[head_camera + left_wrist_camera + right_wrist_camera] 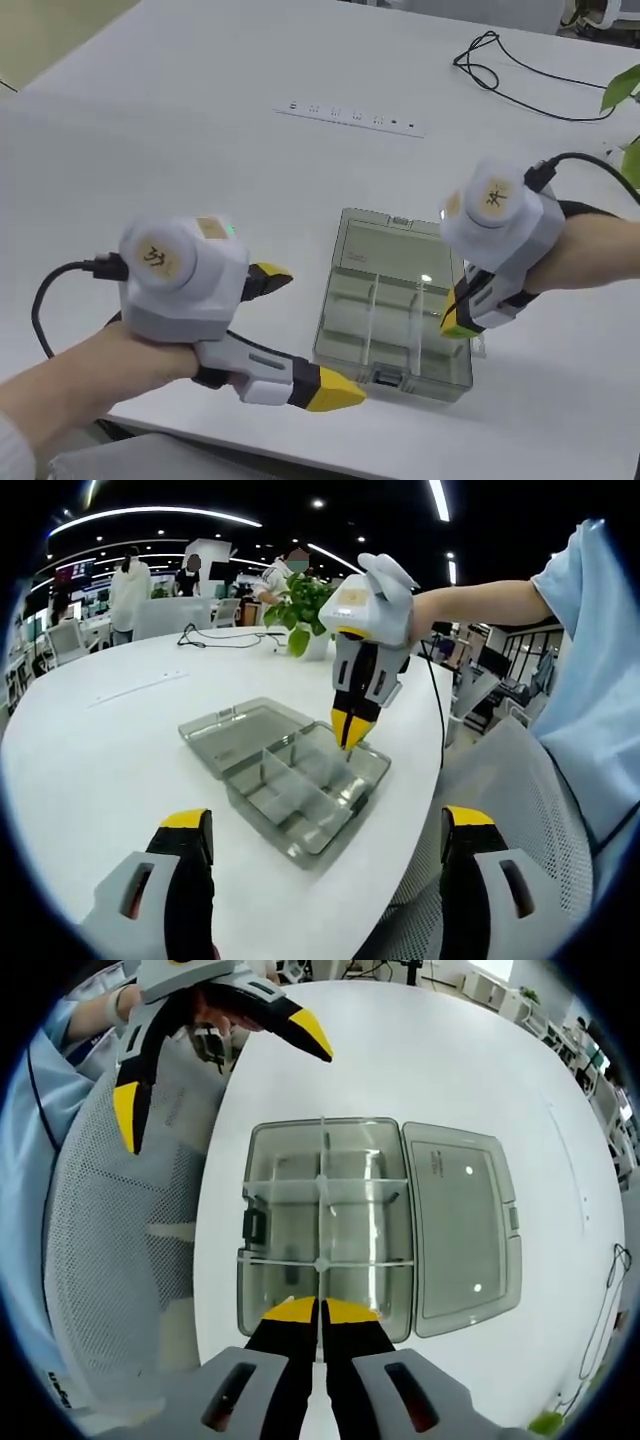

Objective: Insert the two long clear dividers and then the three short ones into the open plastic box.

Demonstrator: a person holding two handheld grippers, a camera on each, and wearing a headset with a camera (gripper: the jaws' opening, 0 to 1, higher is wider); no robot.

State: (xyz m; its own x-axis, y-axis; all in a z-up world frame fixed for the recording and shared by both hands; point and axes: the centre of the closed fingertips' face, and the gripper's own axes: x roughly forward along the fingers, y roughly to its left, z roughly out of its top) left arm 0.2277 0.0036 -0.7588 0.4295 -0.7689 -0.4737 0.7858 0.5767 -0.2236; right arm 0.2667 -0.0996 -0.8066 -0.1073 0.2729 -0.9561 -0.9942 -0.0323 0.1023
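Right gripper [320, 1308] jaws pinch a long clear divider [321, 1160] inside the plastic box [285, 1225]; left gripper [310, 335], at its 8 o'clock, gapes empty.

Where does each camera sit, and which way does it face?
Head view: on the person's head, looking down at the open box; left gripper, right gripper show.
Left gripper view: on the left gripper, its open jaws below, facing the box and right gripper.
Right gripper view: on the right gripper, shut jaws below, looking down into the box.
All share the box.
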